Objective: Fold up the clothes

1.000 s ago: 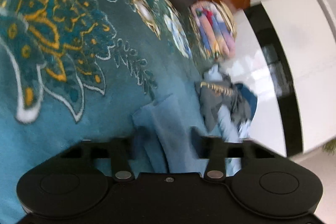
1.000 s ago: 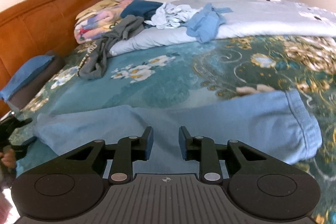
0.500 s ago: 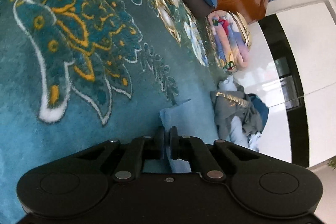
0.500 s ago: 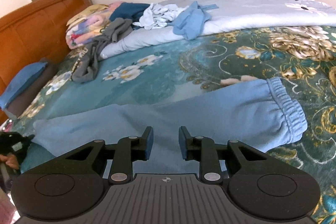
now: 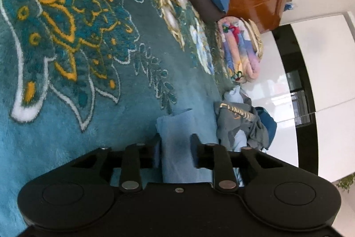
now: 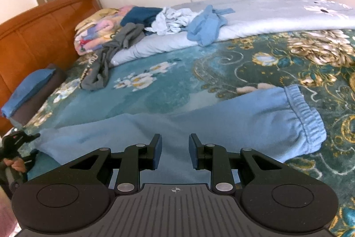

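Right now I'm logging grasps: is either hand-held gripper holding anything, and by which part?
Nothing is held. The left hand-held gripper is open astride the blue pants' end; the right hand-held gripper is open above them.

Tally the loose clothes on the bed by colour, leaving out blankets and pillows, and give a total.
Light blue: 2, the sweatpants spread out in front and the crumpled garment on the pale quilt
Grey: 1, the garment trailing off the pile
White: 1, the crumpled piece
Dark blue: 1, the piece at the back
Total: 5
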`<state>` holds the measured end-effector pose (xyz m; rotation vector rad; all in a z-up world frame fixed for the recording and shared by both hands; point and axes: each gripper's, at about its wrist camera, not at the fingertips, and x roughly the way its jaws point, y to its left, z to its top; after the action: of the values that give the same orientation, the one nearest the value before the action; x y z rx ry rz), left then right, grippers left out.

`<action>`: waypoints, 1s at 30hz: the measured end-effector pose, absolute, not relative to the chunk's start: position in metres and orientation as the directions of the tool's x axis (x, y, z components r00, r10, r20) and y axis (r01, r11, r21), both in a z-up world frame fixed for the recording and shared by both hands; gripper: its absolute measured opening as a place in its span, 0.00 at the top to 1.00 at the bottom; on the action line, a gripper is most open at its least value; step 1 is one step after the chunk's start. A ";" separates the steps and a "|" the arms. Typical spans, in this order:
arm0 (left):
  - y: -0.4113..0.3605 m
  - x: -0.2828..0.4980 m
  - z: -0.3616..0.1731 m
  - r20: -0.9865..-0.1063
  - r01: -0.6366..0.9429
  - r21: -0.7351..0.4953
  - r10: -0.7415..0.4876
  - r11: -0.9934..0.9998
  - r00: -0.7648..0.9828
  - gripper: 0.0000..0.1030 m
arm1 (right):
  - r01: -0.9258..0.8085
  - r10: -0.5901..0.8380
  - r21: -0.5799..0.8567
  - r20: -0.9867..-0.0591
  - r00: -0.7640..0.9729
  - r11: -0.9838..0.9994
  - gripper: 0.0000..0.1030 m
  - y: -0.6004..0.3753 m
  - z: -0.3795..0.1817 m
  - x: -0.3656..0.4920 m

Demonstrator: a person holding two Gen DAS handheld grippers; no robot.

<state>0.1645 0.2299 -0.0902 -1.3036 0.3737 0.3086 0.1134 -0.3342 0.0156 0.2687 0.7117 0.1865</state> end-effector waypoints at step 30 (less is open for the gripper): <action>-0.024 0.186 0.049 -0.404 0.003 -0.478 -0.223 0.878 0.887 0.98 | 0.042 0.218 0.414 -0.559 0.800 0.909 0.78 -0.411 0.010 0.063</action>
<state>0.1863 -0.0237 0.0493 -0.4886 0.4691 -0.1222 0.0630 -0.4106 0.0096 0.4254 0.6417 0.0976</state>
